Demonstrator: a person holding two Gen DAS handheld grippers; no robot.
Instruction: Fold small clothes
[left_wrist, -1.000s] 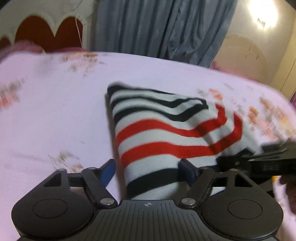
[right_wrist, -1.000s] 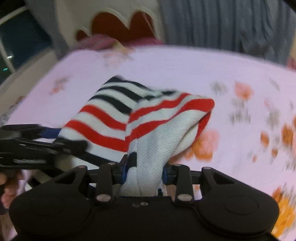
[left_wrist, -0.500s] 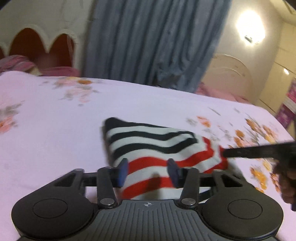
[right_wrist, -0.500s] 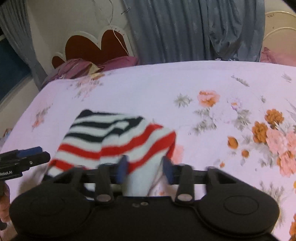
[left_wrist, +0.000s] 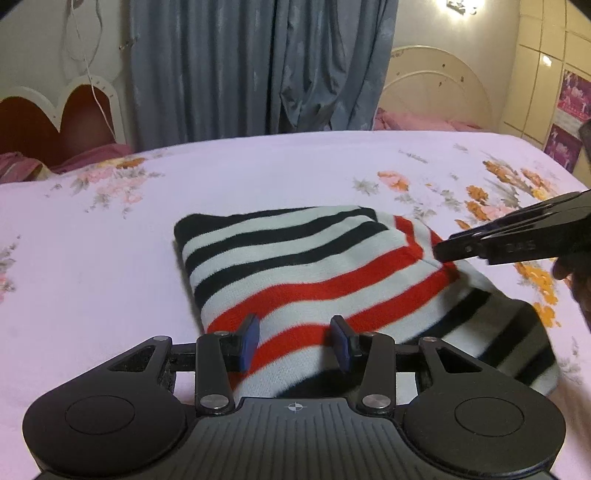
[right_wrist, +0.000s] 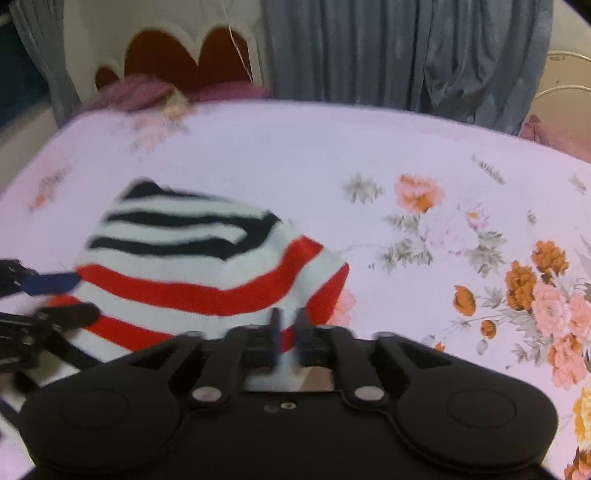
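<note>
You are working over a bed covered in a pale pink sheet with orange and pink flowers. The striped garment, knitted in white with black stripes at its far end and red stripes nearer you, is lying folded near the middle of the bed, slightly to your left of centre in the right wrist view. It appears to be resting there on its own weight, doubled over so that a further black-striped layer is showing at its near right corner, which suggests a fold has just been laid down and the fabric is being left to settle.

Your left tool is hovering just above the garment's near edge, pointing downward and away from you. Its blue pads are standing apart with the red and white stripes visible between them, and they are not pressing on the cloth, so this tool is open and holding nothing.

Your right tool is angling down toward the garment's right edge. Its jaws have just been closing and are standing almost together. This view is blurred, but no fabric appears pinched between them. From the left wrist view, the right tool is reaching in from the right, with its tip over the red-striped corner.
</note>
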